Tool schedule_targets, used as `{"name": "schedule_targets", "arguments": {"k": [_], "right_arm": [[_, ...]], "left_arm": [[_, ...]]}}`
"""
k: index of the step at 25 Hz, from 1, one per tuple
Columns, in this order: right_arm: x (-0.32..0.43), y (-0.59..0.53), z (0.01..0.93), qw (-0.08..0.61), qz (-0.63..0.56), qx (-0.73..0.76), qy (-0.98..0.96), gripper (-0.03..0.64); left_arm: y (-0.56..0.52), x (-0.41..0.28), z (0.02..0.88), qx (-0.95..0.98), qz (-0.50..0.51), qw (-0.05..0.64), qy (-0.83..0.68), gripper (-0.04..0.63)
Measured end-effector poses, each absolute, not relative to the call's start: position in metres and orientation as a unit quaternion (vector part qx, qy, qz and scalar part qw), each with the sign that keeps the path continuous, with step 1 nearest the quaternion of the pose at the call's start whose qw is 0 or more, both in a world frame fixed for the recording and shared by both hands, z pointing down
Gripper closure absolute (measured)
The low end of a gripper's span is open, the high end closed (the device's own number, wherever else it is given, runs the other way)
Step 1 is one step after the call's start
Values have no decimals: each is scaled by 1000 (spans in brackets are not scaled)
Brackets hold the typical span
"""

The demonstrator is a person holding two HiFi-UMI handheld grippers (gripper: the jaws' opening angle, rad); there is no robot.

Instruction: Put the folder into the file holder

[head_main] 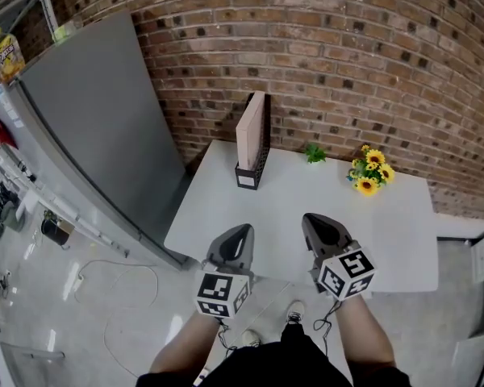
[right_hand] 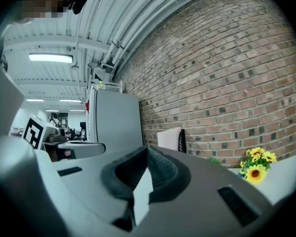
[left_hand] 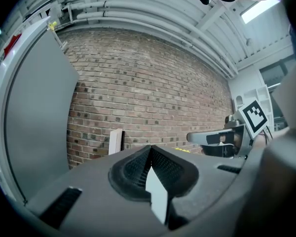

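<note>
A beige folder (head_main: 251,130) stands upright inside a black mesh file holder (head_main: 248,176) at the far left of the white table (head_main: 387,240), close to the brick wall. Both grippers hang level over the table's near edge and point toward the wall. My left gripper (head_main: 244,229) is shut with nothing in it. My right gripper (head_main: 310,218) is also shut and empty. In the left gripper view the jaws (left_hand: 150,148) meet, and the folder (left_hand: 115,141) stands far ahead. In the right gripper view the gripper (right_hand: 147,148) is shut, with the folder (right_hand: 169,138) and holder (right_hand: 182,141) beyond it.
A tall grey cabinet (head_main: 97,127) stands to the left of the table. Yellow sunflowers (head_main: 370,170) and a small green plant (head_main: 315,153) sit at the table's far side. A white cable (head_main: 121,297) lies on the floor at the left.
</note>
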State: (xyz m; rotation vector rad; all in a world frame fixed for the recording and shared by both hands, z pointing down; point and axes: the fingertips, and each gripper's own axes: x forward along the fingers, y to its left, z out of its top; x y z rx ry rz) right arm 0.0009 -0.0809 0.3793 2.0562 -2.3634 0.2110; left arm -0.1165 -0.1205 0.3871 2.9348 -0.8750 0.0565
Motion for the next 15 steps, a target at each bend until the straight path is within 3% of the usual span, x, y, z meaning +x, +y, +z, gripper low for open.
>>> {"name": "schedule_targets", "arguments": {"k": [15], "right_arm": [[6, -81, 380, 1, 68, 662, -746, 614]], "left_arm": [[-124, -112, 388, 959, 19, 42, -279, 589]]}}
